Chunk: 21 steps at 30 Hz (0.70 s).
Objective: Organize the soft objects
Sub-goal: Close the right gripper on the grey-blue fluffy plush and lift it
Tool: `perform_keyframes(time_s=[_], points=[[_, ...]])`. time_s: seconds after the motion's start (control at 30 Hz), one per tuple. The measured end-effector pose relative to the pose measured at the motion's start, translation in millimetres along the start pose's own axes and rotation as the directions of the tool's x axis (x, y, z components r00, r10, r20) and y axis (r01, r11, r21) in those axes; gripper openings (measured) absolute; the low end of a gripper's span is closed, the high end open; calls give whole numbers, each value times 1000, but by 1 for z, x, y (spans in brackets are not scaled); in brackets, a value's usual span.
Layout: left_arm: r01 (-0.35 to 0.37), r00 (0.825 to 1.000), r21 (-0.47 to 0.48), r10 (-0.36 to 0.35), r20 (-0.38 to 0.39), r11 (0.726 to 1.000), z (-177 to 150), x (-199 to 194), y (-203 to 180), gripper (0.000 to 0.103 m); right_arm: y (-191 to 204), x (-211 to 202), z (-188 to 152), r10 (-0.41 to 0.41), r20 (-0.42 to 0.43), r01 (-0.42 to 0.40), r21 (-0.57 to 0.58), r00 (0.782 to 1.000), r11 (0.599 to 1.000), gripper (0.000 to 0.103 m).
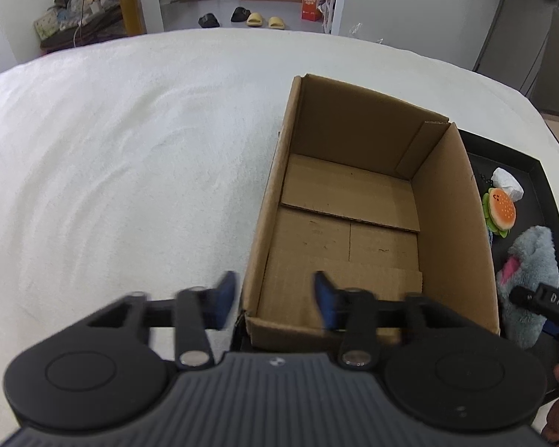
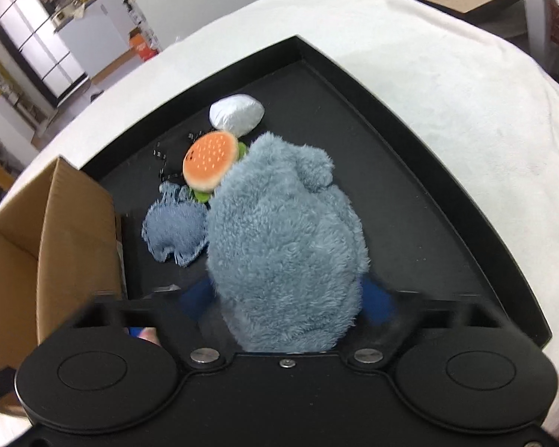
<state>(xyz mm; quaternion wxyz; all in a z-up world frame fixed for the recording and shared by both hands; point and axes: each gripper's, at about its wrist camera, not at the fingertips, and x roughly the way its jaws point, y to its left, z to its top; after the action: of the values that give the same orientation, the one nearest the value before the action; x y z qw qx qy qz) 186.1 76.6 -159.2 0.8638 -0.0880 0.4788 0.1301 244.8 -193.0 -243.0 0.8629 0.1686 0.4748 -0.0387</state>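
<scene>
An empty cardboard box [image 1: 354,201] stands on the white cloth; its wall also shows in the right wrist view [image 2: 74,231]. Right of it a black tray [image 2: 410,141] holds a big grey-blue plush toy [image 2: 287,246], a burger plush [image 2: 210,165], a small blue-grey plush [image 2: 177,229] and a white soft ball [image 2: 236,113]. My right gripper [image 2: 287,303] is shut on the big plush toy at its near end. My left gripper [image 1: 275,300] is open and empty, its fingers either side of the box's near left wall. In the left wrist view the plush [image 1: 529,279] and burger [image 1: 499,210] show beside the box.
The white cloth [image 1: 111,167] covers the table left of the box. The tray's raised rim [image 1: 551,201] runs along the table's right edge. Slippers and an orange box lie on the floor beyond the far edge.
</scene>
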Motion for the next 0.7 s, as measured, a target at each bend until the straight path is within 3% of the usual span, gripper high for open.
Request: perform_keyframes(time_s=[0.1, 0.17, 0.47, 0.7], points=[[-8, 1000, -16, 8, 7, 1000, 0, -1, 2, 28, 2, -8, 1, 10, 14, -10, -42, 1000, 999, 43], [9, 1000, -28, -9, -8, 1000, -1, 0, 5, 11, 1, -13, 2, 31, 9, -31, -43, 999, 999, 42], [27, 1000, 28, -28, 13, 999, -7, -7, -3, 10, 2, -50, 14, 70, 49, -65, -100, 996, 993, 42], [62, 998, 60, -62, 1, 996, -9, -7, -4, 10, 12, -87, 29, 132, 103, -106, -226, 986, 968, 42]])
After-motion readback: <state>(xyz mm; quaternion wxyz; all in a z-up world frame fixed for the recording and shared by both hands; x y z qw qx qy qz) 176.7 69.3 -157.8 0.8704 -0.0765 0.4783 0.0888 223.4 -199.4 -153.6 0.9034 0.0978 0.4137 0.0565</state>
